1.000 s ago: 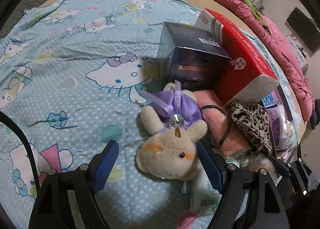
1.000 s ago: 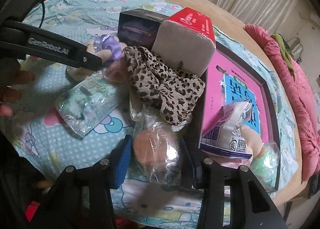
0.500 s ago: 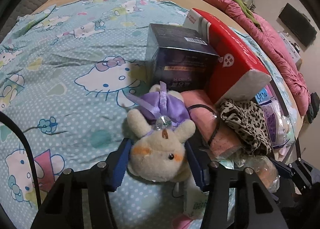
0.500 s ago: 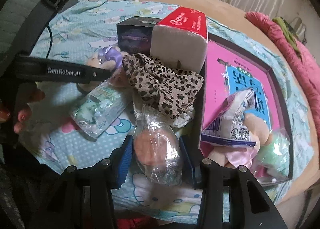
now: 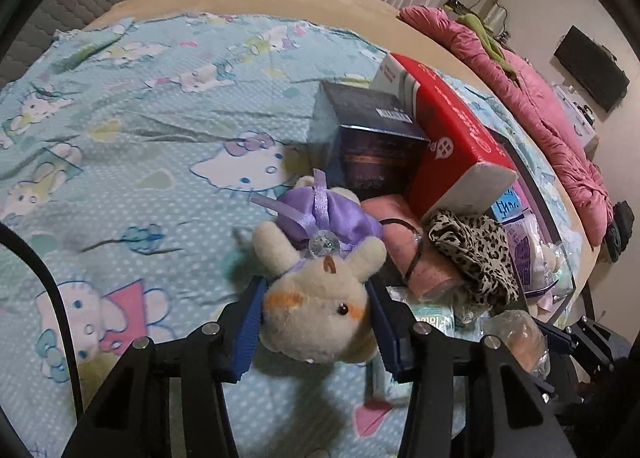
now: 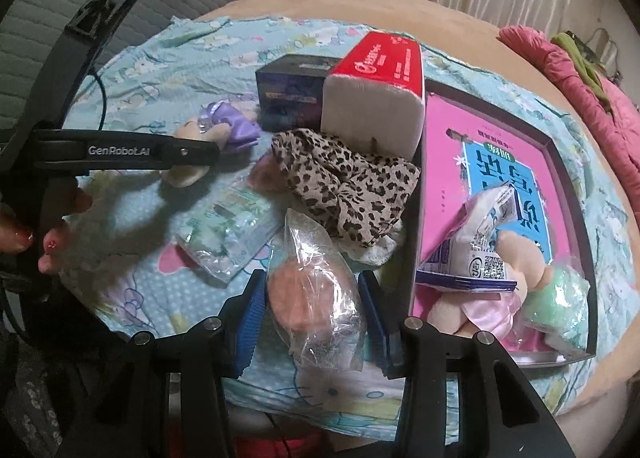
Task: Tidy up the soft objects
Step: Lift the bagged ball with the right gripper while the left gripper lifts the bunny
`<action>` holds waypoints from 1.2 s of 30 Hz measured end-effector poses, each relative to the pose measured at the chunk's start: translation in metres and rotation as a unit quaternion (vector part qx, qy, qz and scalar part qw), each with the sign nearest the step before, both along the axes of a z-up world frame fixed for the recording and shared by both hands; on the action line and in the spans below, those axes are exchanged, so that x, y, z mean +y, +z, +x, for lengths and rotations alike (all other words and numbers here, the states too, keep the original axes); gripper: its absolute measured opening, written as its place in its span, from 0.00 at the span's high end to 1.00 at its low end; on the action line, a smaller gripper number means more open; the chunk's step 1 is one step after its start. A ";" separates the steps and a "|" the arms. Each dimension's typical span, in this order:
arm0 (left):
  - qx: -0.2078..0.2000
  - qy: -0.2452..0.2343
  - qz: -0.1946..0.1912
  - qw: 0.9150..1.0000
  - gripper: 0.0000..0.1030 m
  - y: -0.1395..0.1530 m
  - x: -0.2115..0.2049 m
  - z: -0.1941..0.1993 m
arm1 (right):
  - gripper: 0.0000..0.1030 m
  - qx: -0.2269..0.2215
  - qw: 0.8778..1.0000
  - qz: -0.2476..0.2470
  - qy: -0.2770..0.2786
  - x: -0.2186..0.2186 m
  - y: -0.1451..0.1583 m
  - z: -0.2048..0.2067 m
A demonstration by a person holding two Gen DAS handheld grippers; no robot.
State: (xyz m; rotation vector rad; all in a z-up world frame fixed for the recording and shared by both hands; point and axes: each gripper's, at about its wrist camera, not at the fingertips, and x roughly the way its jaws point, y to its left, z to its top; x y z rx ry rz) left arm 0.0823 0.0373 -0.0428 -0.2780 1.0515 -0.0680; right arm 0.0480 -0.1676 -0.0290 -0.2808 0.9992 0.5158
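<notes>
A cream plush toy (image 5: 320, 310) in a purple satin dress hangs head-first between the blue pads of my left gripper (image 5: 314, 290). The jaws are closing and the pads press on its head. In the right wrist view the same plush (image 6: 216, 126) shows beyond the left gripper's finger (image 6: 192, 148). My right gripper (image 6: 312, 286) is shut on a clear plastic bag (image 6: 308, 258) with an orange soft thing inside, held just above the bedsheet. A leopard-print cloth (image 6: 348, 186) lies behind the bag.
A dark tray (image 6: 568, 162) at right holds a pink book, a packet, a doll in pink and a green fluffy item. A red tissue pack (image 6: 380, 86) and a dark box (image 6: 292, 94) stand behind. A wipes pack (image 6: 228, 230) lies on the Hello Kitty sheet.
The left jaws went from wide apart to pressed on the plush's head, and the plush has come up off the sheet. The right gripper kept its hold on the bag and rose slightly.
</notes>
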 end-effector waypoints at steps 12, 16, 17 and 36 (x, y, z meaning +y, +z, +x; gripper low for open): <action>-0.031 -0.010 0.014 0.999 0.51 0.031 -0.012 -0.017 | 0.54 -0.027 0.999 0.045 -0.002 -0.008 0.020 -0.005; -0.039 -0.014 0.021 0.999 0.51 0.040 -0.019 -0.022 | 0.54 -0.031 0.998 0.055 -0.006 -0.011 0.024 -0.006; -0.041 -0.015 0.023 0.999 0.51 0.042 -0.020 -0.023 | 0.54 -0.032 0.998 0.057 -0.007 -0.013 0.025 -0.006; -0.078 -0.062 0.035 0.994 0.51 0.083 -0.070 -0.037 | 0.54 -0.056 0.988 0.129 -0.059 -0.049 0.048 -0.005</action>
